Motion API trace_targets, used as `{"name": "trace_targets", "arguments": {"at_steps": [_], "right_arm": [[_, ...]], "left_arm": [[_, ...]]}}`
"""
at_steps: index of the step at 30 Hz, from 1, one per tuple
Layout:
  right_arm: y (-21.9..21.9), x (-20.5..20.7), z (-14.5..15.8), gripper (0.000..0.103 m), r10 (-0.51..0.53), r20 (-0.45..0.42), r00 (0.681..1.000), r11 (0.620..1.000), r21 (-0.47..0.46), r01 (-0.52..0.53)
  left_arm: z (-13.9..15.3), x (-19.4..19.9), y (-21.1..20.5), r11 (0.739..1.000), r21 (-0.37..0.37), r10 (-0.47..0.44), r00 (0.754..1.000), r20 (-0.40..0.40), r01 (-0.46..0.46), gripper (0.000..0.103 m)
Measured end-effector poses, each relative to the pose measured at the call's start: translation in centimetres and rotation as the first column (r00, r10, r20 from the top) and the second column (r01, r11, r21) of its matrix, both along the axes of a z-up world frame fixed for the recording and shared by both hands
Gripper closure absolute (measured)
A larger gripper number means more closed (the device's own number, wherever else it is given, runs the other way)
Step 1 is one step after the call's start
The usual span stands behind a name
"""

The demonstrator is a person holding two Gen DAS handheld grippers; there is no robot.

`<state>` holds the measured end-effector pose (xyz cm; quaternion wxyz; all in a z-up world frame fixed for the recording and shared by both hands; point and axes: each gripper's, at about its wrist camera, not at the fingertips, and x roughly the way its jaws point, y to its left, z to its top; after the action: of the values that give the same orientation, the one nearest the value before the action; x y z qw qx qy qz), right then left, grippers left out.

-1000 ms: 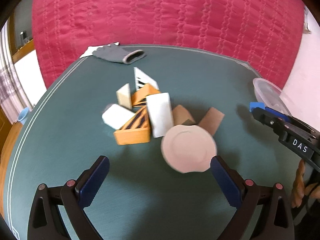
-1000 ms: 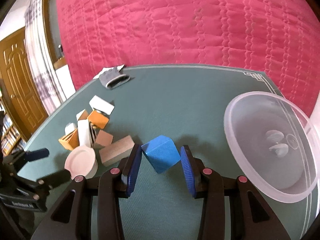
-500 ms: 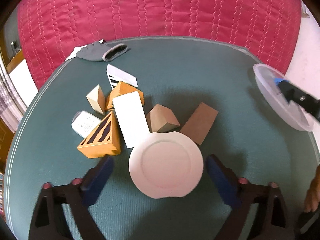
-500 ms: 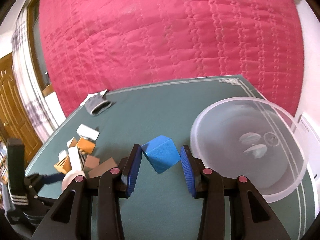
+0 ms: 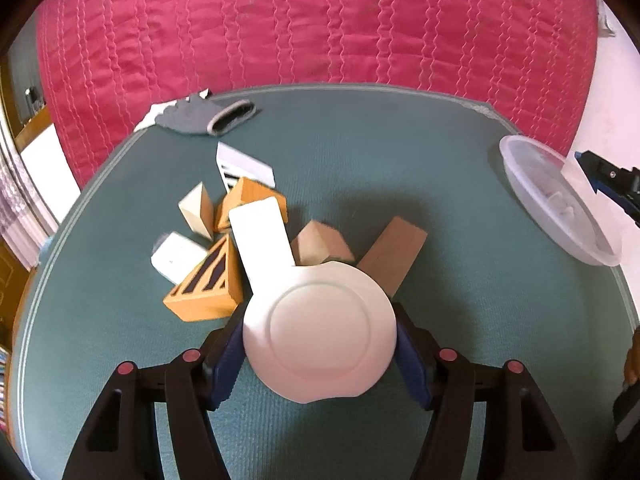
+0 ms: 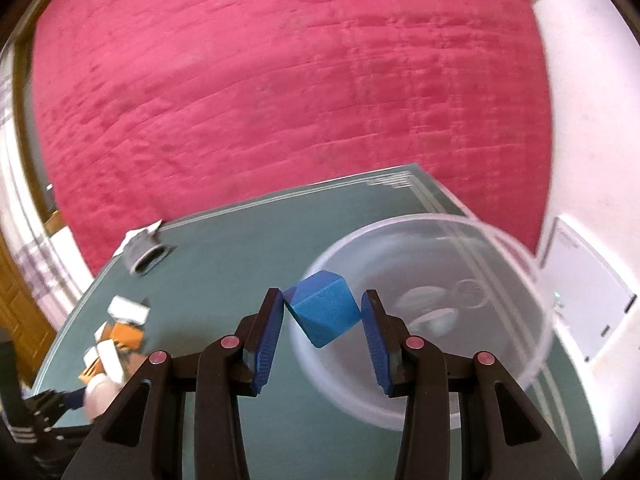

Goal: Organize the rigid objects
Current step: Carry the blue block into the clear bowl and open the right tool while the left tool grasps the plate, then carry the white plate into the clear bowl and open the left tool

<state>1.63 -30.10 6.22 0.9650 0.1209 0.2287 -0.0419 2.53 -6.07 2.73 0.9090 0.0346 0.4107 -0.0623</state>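
Note:
A white round disc lies on the green table at the near edge of a pile of blocks. My left gripper straddles it; its jaws are closing and both blue pads sit against the disc's rim. In the right wrist view my right gripper is shut on a blue cube, gripped corner-up and held in the air at the near left rim of a clear plastic bowl. The bowl stands at the table's right edge with a few pale pieces inside.
Behind the disc the pile holds a white slab, an orange striped wedge, a tan block, a brown block and a cream wedge. A grey glove lies at the far left. A red quilted cloth hangs behind.
My left gripper moved up to the white disc and its jaws narrowed from wide apart to the disc's rim. My right gripper carried the blue cube right and up, over the bowl.

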Motion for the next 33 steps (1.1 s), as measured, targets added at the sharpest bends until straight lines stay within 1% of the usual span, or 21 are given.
{"name": "trace_targets", "arguments": {"at_steps": [8, 11, 13, 14, 15, 17, 21, 26, 33], "right_arm": [[-5.9, -0.6, -0.1, 0.061, -0.164, -0.017, 0.986, 0.987, 0.001, 0.164], [-7.7, -0.5, -0.7, 0.060, -0.205, -0.045, 0.978, 0.978, 0.013, 0.206], [-8.7, -0.5, -1.1, 0.058, -0.230, -0.064, 0.971, 0.972, 0.027, 0.232], [-9.2, -0.5, -1.4, 0.055, -0.241, -0.068, 0.968, 0.969, 0.038, 0.244], [-9.4, -0.6, -1.5, 0.051, -0.246, -0.068, 0.967, 0.968, 0.042, 0.249], [-9.9, -0.6, -1.7, 0.047, -0.262, -0.066, 0.963, 0.962, 0.056, 0.266], [-10.1, -1.1, -1.6, 0.047, -0.285, -0.040, 0.958, 0.956, 0.067, 0.287], [-10.6, -1.6, -1.7, 0.047, -0.337, -0.010, 0.941, 0.939, 0.071, 0.337], [-12.1, -2.1, -1.9, 0.047, -0.408, 0.007, 0.913, 0.908, 0.114, 0.404]], "left_arm": [[2.0, -0.4, -1.6, 0.999, 0.004, -0.040, 0.998, 0.050, 0.040, 0.034], [2.5, -0.5, -2.7, 0.998, 0.007, -0.065, 0.996, 0.060, 0.065, 0.034], [2.9, -0.6, -3.6, 0.996, 0.012, -0.084, 0.994, 0.068, 0.084, 0.034], [3.0, -0.6, -3.9, 0.996, 0.013, -0.092, 0.993, 0.071, 0.091, 0.034], [3.2, -0.5, -4.3, 0.995, 0.014, -0.102, 0.992, 0.075, 0.101, 0.034], [3.6, -0.3, -5.0, 0.993, 0.016, -0.120, 0.989, 0.082, 0.119, 0.034], [4.5, 0.4, -7.0, 0.987, 0.014, -0.161, 0.982, 0.098, 0.161, 0.034], [5.3, 1.5, -9.9, 0.977, -0.004, -0.214, 0.971, 0.112, 0.215, 0.034], [5.1, 3.1, -14.3, 0.954, -0.047, -0.292, 0.952, 0.093, 0.298, 0.033]]}}
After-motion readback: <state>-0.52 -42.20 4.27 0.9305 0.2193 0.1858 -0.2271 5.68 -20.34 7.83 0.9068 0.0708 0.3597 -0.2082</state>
